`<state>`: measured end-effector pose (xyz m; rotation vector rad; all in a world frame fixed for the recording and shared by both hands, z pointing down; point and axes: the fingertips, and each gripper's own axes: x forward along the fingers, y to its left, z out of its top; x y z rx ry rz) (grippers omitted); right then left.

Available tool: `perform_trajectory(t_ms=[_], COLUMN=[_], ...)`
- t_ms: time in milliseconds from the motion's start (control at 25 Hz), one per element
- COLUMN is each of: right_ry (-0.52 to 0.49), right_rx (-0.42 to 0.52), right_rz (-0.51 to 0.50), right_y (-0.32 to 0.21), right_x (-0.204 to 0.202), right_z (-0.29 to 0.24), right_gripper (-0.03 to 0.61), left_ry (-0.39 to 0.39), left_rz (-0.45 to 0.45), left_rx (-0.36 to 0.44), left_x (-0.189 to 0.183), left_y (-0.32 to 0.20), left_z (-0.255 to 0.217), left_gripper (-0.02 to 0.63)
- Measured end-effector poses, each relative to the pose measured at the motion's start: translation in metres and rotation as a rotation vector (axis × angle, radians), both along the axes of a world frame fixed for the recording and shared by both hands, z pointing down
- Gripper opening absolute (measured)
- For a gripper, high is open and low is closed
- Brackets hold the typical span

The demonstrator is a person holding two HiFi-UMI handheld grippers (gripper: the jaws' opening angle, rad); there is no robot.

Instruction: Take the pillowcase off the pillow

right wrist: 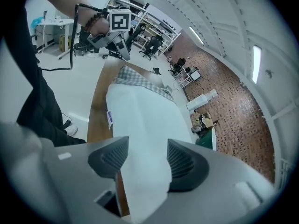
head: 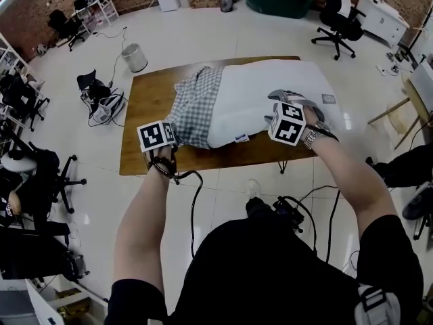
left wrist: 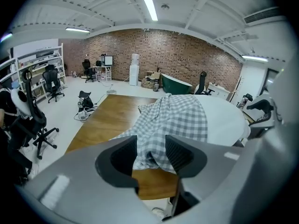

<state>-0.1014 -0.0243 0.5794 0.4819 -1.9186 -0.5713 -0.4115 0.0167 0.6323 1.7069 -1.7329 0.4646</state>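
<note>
By the table's near edge, the left gripper holds its jaws apart, clamping nothing. The right gripper is spread too, unclamped. Beyond them, mid-table, the checked pillowcase bunches over the left end of the white pillow, which fills the table's right half.

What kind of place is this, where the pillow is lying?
Probably a lab or workshop office, not a bedroom: a bare brick wall, a black office chair, equipment shelves, and the pillow lies on a wooden table.
</note>
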Motion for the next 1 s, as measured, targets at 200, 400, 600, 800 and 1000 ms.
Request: perform_trajectory(t_ms=[200, 400, 600, 800, 1000], right_ry=[-0.041, -0.098, -0.159, -0.165, -0.22], right_rx=[-0.024, -0.068, -0.143, -0.2, -0.309], right_rz=[-0.001, 0.004, 0.033, 0.032, 0.029], right_y=[0.001, -0.012, -0.052, -0.11, -0.173], right_x=[-0.01, -0.025, -0.049, -0.055, -0.067], right_z=[-0.007, -0.018, -0.035, -0.043, -0.041], right_gripper=[0.258, 0.258, 0.258, 0.263, 0.304], left_ry=[-0.021, -0.056, -0.071, -0.081, -0.049], left_rz=[0.075, 0.157, 0.21, 0.26, 0.309], left_rx=[0.037, 0.076, 0.089, 0.066, 0.026], left_x=[0.016, 0.026, 0.016, 0.023, 0.039], left_y=[-0.007, -0.026, -0.068, -0.13, -0.198], left_z=[-0.009, -0.028, -0.05, -0.066, -0.073], left_gripper=[0.199, 0.204, 0.209, 0.216, 0.236])
